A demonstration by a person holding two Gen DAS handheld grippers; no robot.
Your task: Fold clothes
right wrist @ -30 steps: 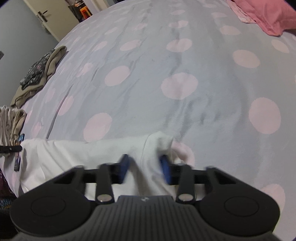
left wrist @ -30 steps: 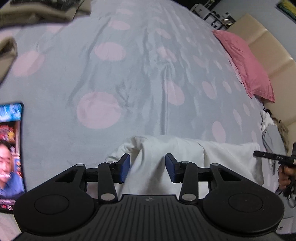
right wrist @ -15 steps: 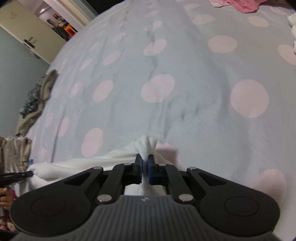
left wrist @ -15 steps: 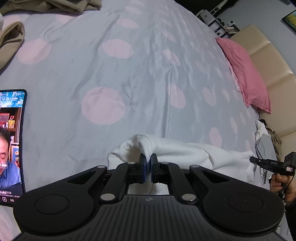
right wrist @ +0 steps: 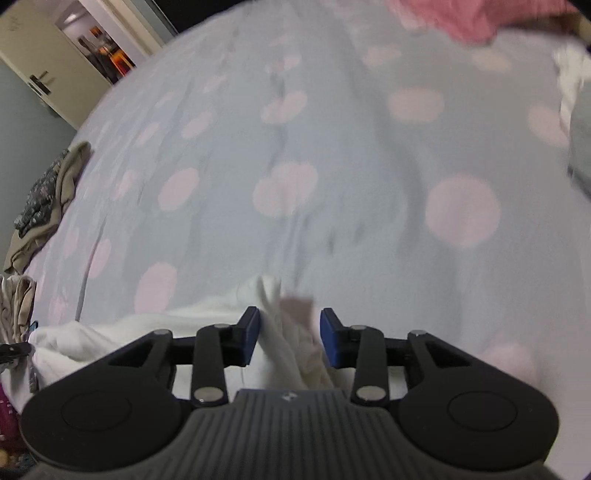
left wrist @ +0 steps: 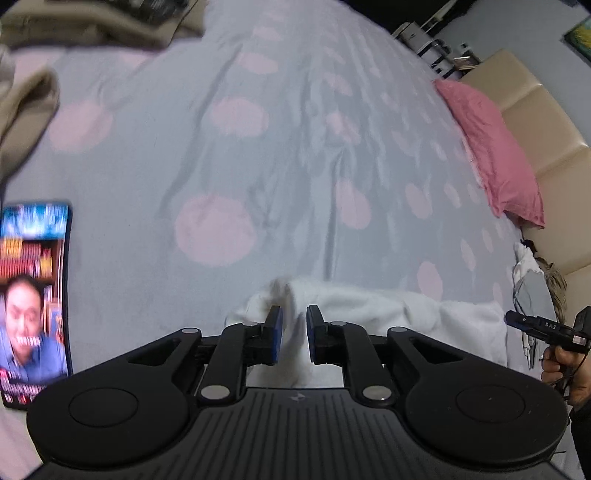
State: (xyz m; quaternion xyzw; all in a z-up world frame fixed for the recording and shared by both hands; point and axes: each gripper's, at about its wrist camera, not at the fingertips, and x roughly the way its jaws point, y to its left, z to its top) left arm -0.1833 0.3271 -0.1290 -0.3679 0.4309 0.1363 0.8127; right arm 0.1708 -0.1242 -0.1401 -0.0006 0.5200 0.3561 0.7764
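Whereas both pinched the white garment (left wrist: pixel 369 306) half a second ago, left gripper (left wrist: pixel 294 334) and right gripper (right wrist: pixel 289 338) jaws are now opening, cloth loose between them near the bed's (left wrist: pixel 258 155) near edge — fold likely released

The pink pillow (right wrist: pixel 465 18) is blurred and cut off by the top edge.

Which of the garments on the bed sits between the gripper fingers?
The white garment, at the bed's near edge between both grippers' opening jaws; the beige clothes lie untouched at the far left.
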